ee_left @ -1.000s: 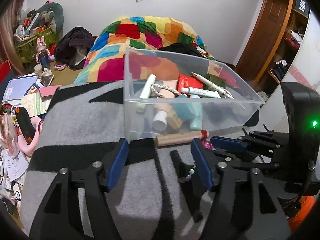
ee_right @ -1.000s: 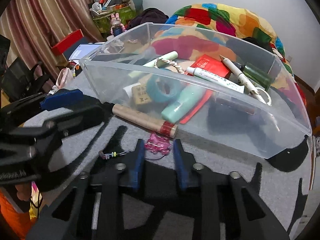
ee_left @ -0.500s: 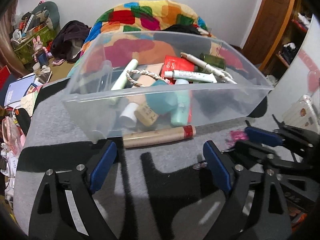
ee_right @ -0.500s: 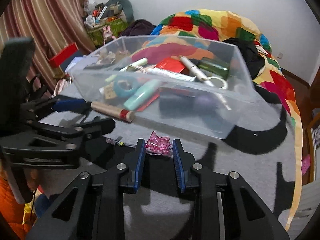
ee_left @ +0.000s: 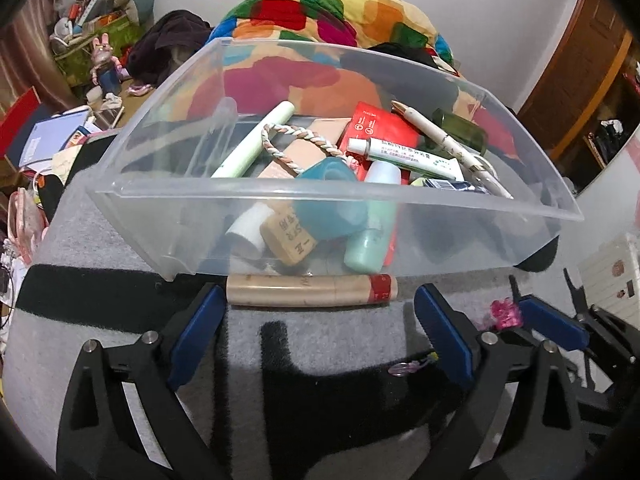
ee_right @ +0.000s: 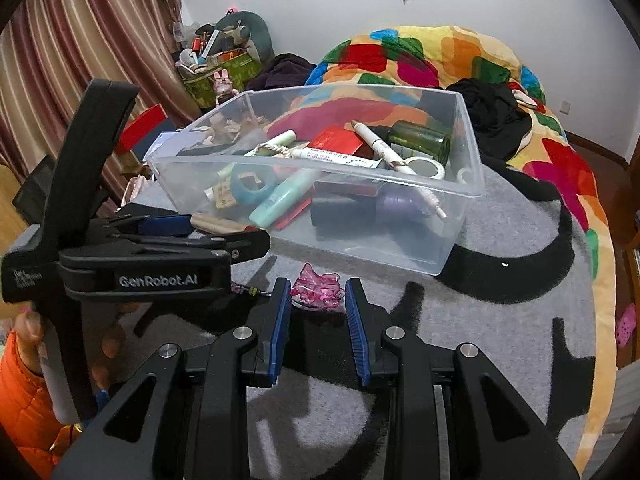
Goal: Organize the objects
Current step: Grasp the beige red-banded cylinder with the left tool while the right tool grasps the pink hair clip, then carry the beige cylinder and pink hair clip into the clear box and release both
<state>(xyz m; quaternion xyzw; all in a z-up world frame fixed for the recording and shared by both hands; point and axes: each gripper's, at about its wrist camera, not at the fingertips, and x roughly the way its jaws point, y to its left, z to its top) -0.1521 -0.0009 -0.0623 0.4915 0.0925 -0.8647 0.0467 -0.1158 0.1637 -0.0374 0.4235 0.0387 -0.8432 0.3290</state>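
Note:
A clear plastic bin (ee_left: 224, 190) (ee_right: 474, 172) holding several tubes, a pen and tape rolls sits on a grey and black blanket. A beige tube with a red band (ee_left: 312, 290) (ee_right: 218, 223) lies against the bin's near wall. My left gripper (ee_left: 316, 328) is open, its blue pads flanking the tube's two ends. A pink crystal charm (ee_right: 318, 288) (ee_left: 505, 315) on a beaded string lies on the blanket. My right gripper (ee_right: 318, 316) is open just behind the charm, pads either side, not clamped.
A bright patchwork quilt (ee_right: 420, 56) is heaped behind the bin. Clutter, books and a red box (ee_left: 24, 116) lie at the left by the curtain (ee_right: 52, 60). A wooden door (ee_left: 580, 80) stands at the right.
My left gripper has moved in toward the bin and opened wider around the beige tube. My right gripper has swung round the bin's corner and now sits at the charm.

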